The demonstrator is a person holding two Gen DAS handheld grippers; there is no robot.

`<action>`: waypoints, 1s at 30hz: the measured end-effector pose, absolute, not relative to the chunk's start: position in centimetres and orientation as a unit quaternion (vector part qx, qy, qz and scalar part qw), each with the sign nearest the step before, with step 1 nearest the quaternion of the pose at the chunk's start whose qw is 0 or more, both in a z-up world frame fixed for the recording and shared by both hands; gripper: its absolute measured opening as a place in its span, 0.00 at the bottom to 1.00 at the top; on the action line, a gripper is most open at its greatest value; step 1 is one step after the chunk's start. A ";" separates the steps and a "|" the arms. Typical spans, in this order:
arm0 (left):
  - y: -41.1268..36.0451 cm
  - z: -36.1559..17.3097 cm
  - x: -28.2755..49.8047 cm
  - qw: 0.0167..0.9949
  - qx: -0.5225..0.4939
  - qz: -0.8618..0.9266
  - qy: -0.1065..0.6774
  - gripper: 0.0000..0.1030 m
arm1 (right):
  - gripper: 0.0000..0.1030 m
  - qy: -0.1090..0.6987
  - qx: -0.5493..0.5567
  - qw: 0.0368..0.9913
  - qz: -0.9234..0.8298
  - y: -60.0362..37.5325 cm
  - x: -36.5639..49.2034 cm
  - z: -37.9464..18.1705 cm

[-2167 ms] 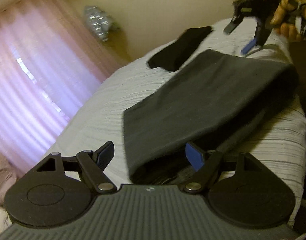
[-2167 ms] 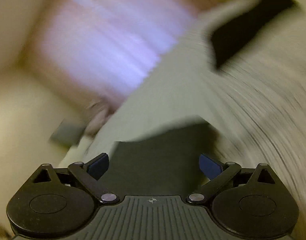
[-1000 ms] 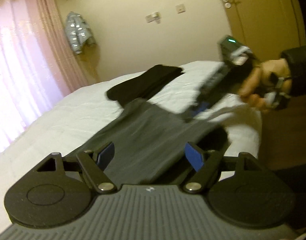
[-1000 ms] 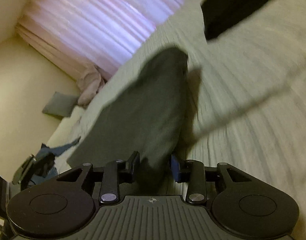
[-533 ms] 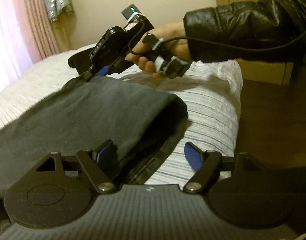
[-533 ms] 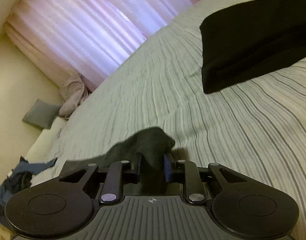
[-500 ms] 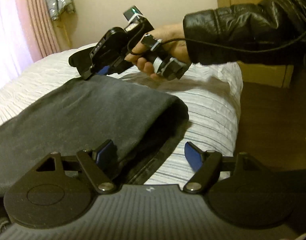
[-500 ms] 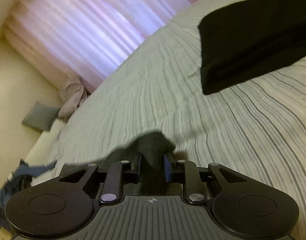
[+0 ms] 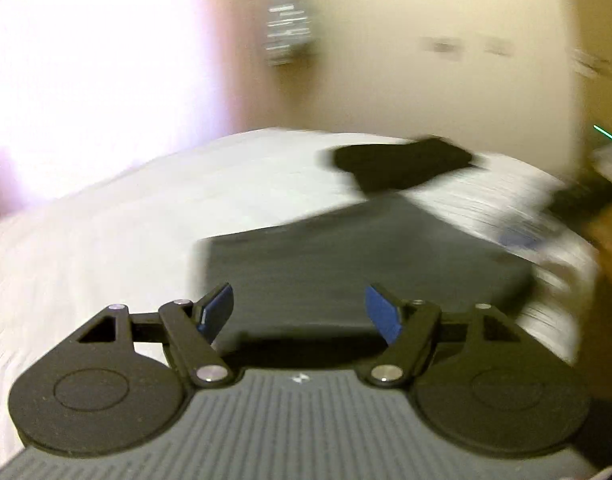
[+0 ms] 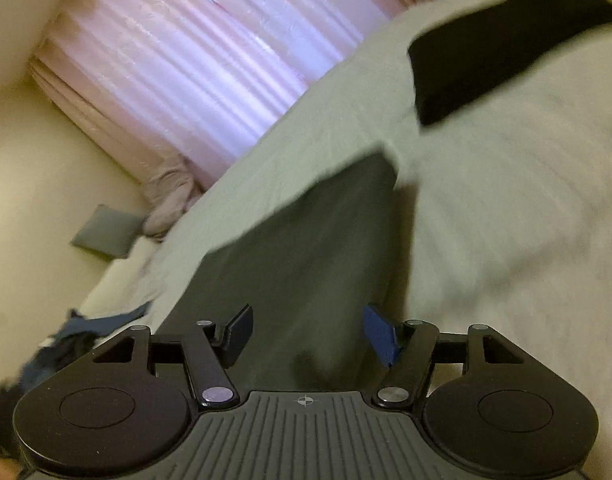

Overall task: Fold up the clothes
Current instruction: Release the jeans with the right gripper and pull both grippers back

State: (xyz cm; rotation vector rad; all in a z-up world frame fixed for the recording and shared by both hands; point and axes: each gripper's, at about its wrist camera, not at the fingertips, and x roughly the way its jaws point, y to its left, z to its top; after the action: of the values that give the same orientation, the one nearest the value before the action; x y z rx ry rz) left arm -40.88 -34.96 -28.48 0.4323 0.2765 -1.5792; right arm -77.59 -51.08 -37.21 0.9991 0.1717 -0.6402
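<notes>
A folded dark grey garment (image 9: 346, 256) lies on the white striped bed (image 9: 125, 216). My left gripper (image 9: 299, 310) is open just above its near edge and holds nothing. In the right wrist view the same grey garment (image 10: 306, 256) lies flat ahead of my right gripper (image 10: 308, 336), which is open and empty over its near end. The right gripper also shows as a dark blur at the right edge of the left wrist view (image 9: 578, 196). Both views are blurred by motion.
A folded black garment (image 9: 398, 164) lies farther back on the bed, also in the right wrist view (image 10: 502, 40). Pink curtains (image 10: 209, 64) cover the window. A blue heap of clothes (image 10: 65, 340) and a grey cushion (image 10: 105, 232) lie at the left.
My right gripper has opened and let go of the grey garment's corner, and the garment now lies flat. My left gripper has swung left and stays open.
</notes>
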 end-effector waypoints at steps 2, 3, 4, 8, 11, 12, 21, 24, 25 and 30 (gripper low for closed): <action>-36.4 -28.5 -38.1 0.707 0.179 -0.665 0.162 0.66 | 0.63 0.083 0.482 0.818 -0.301 -49.2 -77.7 -38.2; -37.2 -29.0 -37.1 0.712 0.176 -0.654 0.185 0.66 | 0.62 0.087 0.488 0.815 -0.300 -48.4 -77.7 -38.6; -38.0 -29.6 -36.2 0.711 0.178 -0.646 0.211 0.66 | 0.43 0.092 0.490 0.813 -0.300 -47.8 -77.8 -39.0; -39.1 -31.9 -35.9 0.693 0.203 -0.644 0.254 0.66 | 0.34 0.116 0.472 0.819 -0.307 -47.1 -78.8 -39.3; -38.9 -32.9 -35.7 0.690 0.190 -0.641 0.278 0.66 | 0.33 0.142 0.442 0.826 -0.318 -47.2 -78.2 -38.9; -38.9 -33.2 -35.6 0.688 0.183 -0.642 0.284 0.66 | 0.33 0.155 0.426 0.831 -0.322 -47.1 -77.8 -38.8; -37.9 -31.9 -37.9 0.702 0.228 -0.636 0.226 0.68 | 0.34 0.153 0.440 0.820 -0.333 -46.4 -78.9 -38.2; -36.1 -31.2 -39.3 0.712 0.249 -0.627 0.196 0.66 | 0.34 0.148 0.432 0.818 -0.349 -45.0 -79.5 -37.0; -35.3 -31.1 -39.9 0.718 0.256 -0.621 0.185 0.67 | 0.36 0.150 0.417 0.823 -0.355 -44.3 -79.5 -36.3; -32.9 -31.3 -43.6 0.726 0.290 -0.609 0.136 0.72 | 0.84 0.186 0.309 0.856 -0.371 -40.0 -77.8 -33.8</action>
State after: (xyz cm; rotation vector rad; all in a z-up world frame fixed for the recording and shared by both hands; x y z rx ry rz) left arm -43.61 -32.95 -31.30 0.6388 0.2990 -1.3419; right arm -77.83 -40.05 -33.81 0.6489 0.3908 -0.7805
